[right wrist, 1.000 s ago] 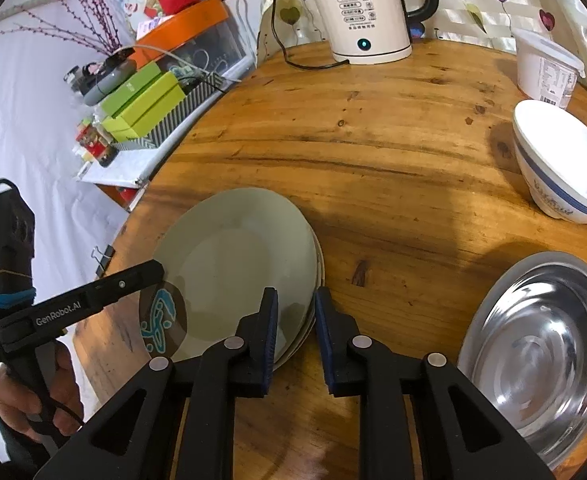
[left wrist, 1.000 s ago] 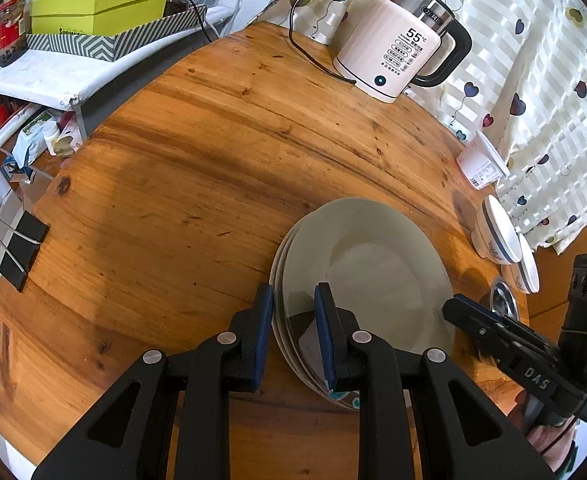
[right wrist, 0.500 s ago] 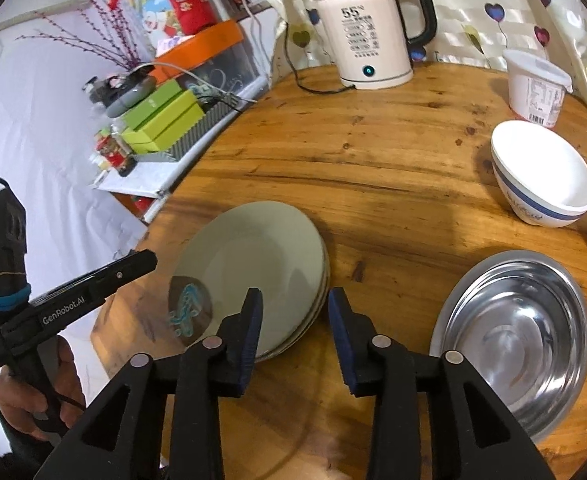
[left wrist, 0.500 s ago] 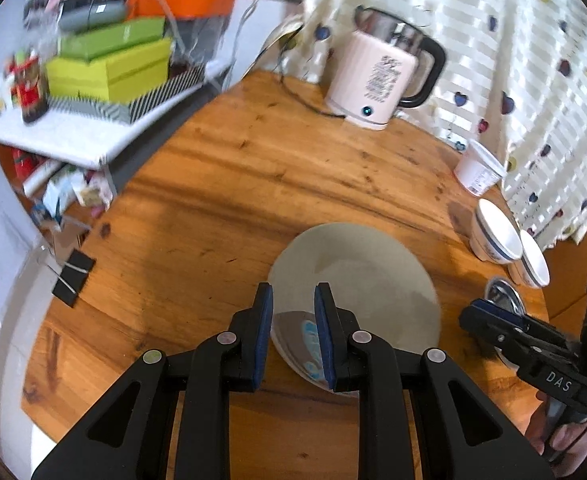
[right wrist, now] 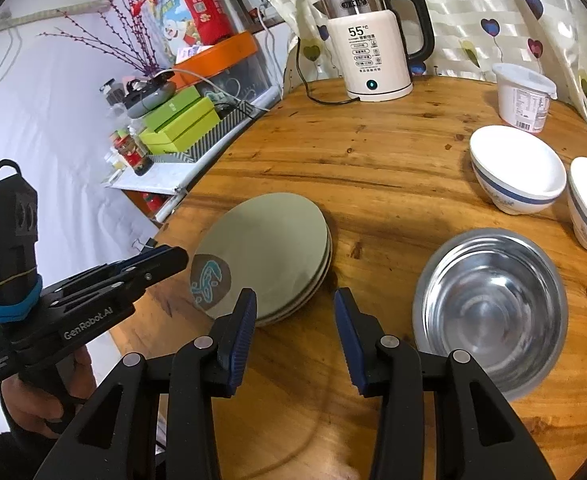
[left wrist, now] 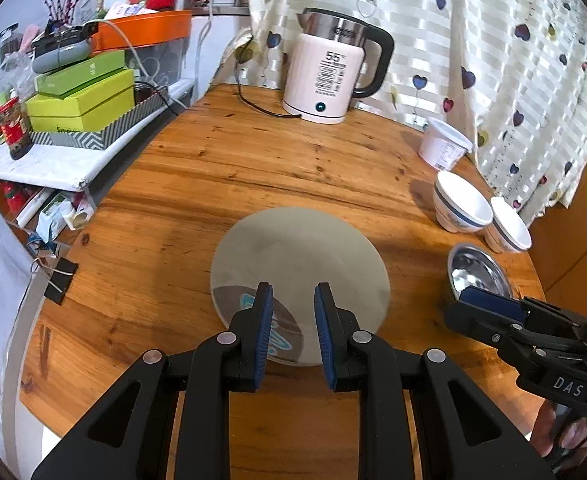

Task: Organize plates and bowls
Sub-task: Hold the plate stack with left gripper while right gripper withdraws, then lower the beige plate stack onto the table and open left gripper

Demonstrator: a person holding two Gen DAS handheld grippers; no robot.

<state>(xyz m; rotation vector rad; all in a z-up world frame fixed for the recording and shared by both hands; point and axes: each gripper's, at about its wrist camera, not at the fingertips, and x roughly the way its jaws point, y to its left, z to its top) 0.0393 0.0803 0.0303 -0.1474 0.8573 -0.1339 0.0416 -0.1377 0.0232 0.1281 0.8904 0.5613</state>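
A pile of gray plates [right wrist: 265, 248] sits on the round wooden bench [left wrist: 253, 168], near its front edge. The top plate has a dark round patch with a blue squiggle on it. The left gripper [left wrist: 293, 330] hangs just over the near rim of the pile, and its jaws are parted with nothing between them. The right gripper [right wrist: 295, 328] is over the bare wood between the plates and a shiny metal bowl [right wrist: 489, 312], and its jaws are spread wide and hold nothing. Two white bowls with blue stripes [right wrist: 517, 168] stand side by side behind the metal bowl, near the right edge of the bench. A white tub [right wrist: 523, 96] stands behind them by the curtain with hearts [left wrist: 493, 40]. A pale kettle [left wrist: 329, 80] with a black handle stands at the back of the bench, well apart from the plates.
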